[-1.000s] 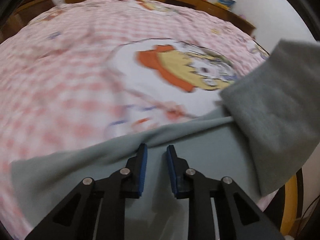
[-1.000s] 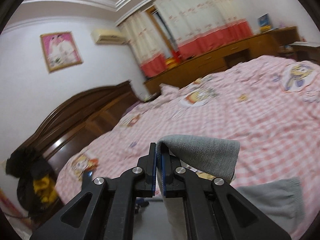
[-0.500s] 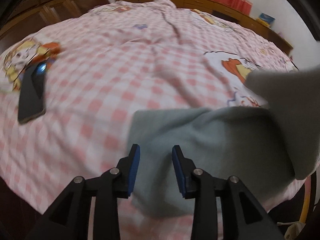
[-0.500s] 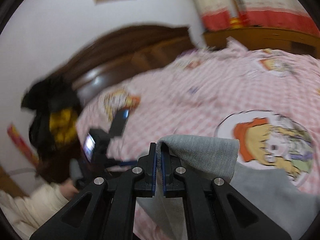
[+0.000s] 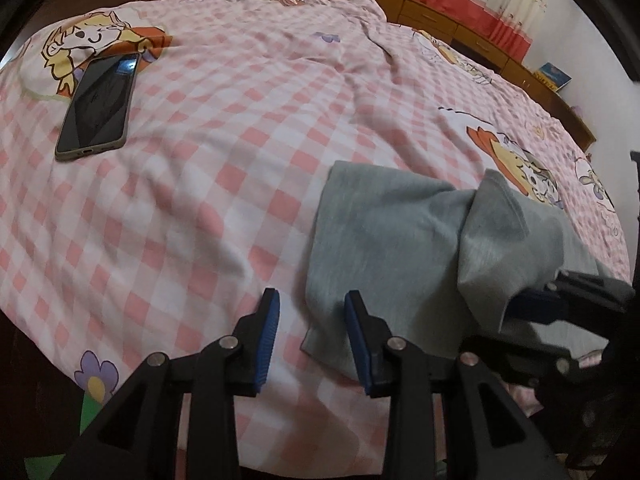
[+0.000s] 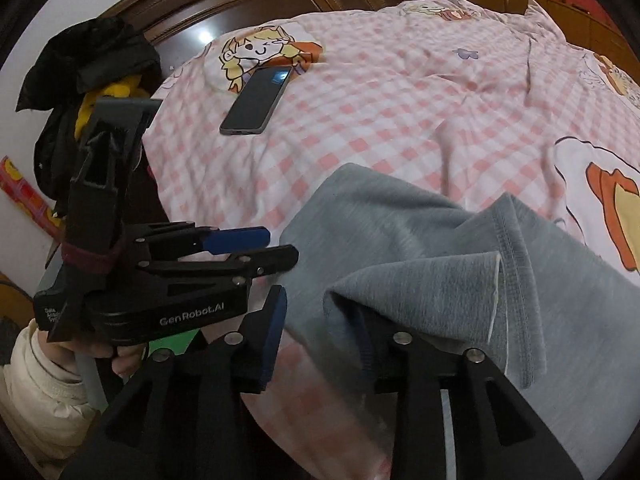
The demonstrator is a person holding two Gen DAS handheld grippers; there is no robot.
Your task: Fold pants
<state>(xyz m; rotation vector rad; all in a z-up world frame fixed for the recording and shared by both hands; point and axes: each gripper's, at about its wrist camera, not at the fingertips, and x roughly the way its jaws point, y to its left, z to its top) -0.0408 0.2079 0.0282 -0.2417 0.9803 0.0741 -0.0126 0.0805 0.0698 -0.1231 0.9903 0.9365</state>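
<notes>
The grey pants point(image 5: 400, 236) lie on the pink checked bed, partly folded, with a hemmed end point(image 6: 508, 256) laid over the lower layer. My left gripper point(image 5: 310, 336) is open, its right finger over the pants' near left corner, gripping nothing. It also shows from the side in the right wrist view point(image 6: 256, 246). My right gripper point(image 6: 320, 332) is open with the folded end draped over its right finger. In the left wrist view the right gripper point(image 5: 536, 304) sits under that fold.
A dark phone point(image 5: 98, 106) lies on the bedspread point(image 5: 240, 140) at the far left, also in the right wrist view point(image 6: 258, 100). A dark wooden headboard point(image 6: 280, 4) and low cabinets point(image 5: 440, 16) border the bed. The bed's near edge is just below the grippers.
My right gripper brought the held end over and down onto the pants, then opened. My left gripper opened wider and shifted to the pants' near left corner.
</notes>
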